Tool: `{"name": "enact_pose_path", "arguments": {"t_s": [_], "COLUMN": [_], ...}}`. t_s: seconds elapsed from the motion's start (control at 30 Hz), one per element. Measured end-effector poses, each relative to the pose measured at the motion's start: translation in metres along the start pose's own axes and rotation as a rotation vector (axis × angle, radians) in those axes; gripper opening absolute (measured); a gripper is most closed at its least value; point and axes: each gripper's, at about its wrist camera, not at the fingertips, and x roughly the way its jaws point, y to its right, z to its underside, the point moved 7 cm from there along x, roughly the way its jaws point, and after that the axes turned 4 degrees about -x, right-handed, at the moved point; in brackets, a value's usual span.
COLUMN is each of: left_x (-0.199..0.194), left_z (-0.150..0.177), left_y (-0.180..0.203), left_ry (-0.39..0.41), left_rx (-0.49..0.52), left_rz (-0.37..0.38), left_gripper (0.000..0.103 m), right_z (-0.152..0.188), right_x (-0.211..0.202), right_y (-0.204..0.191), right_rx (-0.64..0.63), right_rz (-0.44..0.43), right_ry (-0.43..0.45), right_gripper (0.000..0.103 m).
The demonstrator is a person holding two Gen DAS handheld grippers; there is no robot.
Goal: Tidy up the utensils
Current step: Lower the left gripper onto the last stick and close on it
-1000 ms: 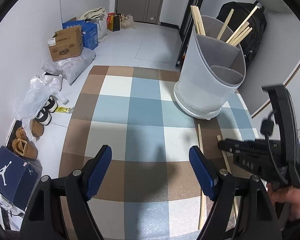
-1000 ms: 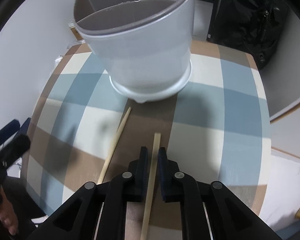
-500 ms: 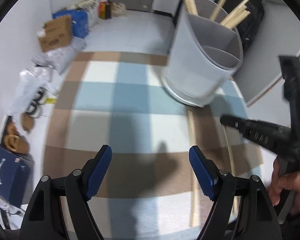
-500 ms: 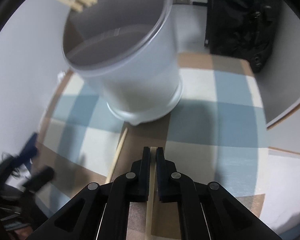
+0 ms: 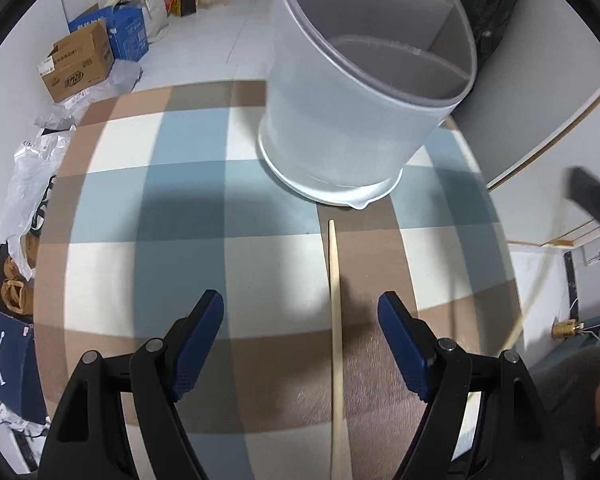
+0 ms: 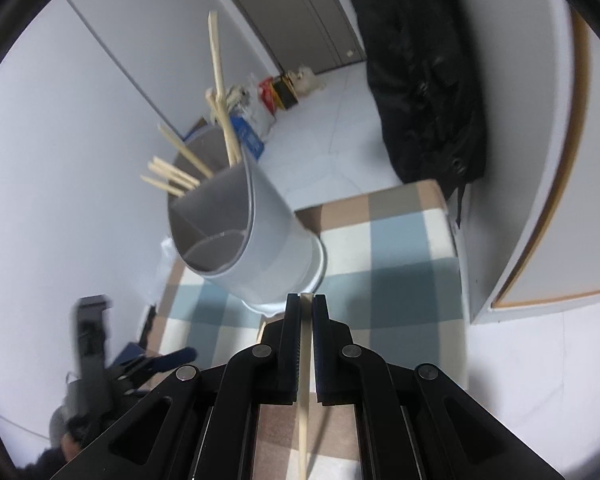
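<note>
Lifting chopstick (image 6: pixel 305 376) off table, right claw (image 6: pixel 307 300) clamped; left claw (image 5: pixel 300 320) apart (over second chopstick (image 5: pixel 335 320)).

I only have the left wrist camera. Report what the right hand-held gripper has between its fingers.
Observer: The right hand-held gripper is shut on one wooden chopstick.
Operator: Say where that stick points.
Observer: Its tip shows just past the fingertips, aimed toward the base of the grey holder.
Operator: Give me the holder's contents.
Observer: Several chopsticks lean out of its back compartment, one reaching far higher than the rest.
</note>
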Motion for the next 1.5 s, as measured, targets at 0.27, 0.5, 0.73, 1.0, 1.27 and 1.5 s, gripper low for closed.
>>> {"name": "enact_pose_path", "arguments": {"t_s": [0.27, 0.5, 0.73, 1.0, 1.27, 1.5], "left_x": [0.025, 0.025, 0.018, -0.006, -0.018, -0.026], "left_z": [-0.004, -0.006, -0.001, 0.006, 0.0, -0.017], "left_y": [0.013, 0.023, 0.011, -0.006, -0.002, -0.001], "left_ry": [-0.064, -0.065, -0.043, 0.039, 0.081, 0.123], "left_rx": [0.071, 0.107, 0.068, 0.018, -0.031, -0.075], "left_rz": [-0.115, -0.119, -0.069, -0.013, 0.083, 0.156], "left_gripper": [0.052, 0.006, 0.002, 0.002, 0.001, 0.001], "right_z": [-0.002, 0.001, 0.011, 0.006, 0.015, 0.013], "right_x": [-0.025, -0.018, 0.007, 0.054, 0.088, 0.101], "right_y": [0.035, 0.036, 0.057, 0.078, 0.082, 0.08], "right_rx": [0.154, 0.151, 0.209, 0.207, 0.179, 0.122], "right_rz": [-0.091, -0.109, -0.063, 0.06, 0.165, 0.315], "right_ry": [0.086, 0.051, -0.075, -0.204, -0.308, -0.333], "right_gripper": [0.0, 0.0, 0.003, 0.01, 0.023, 0.023]}}
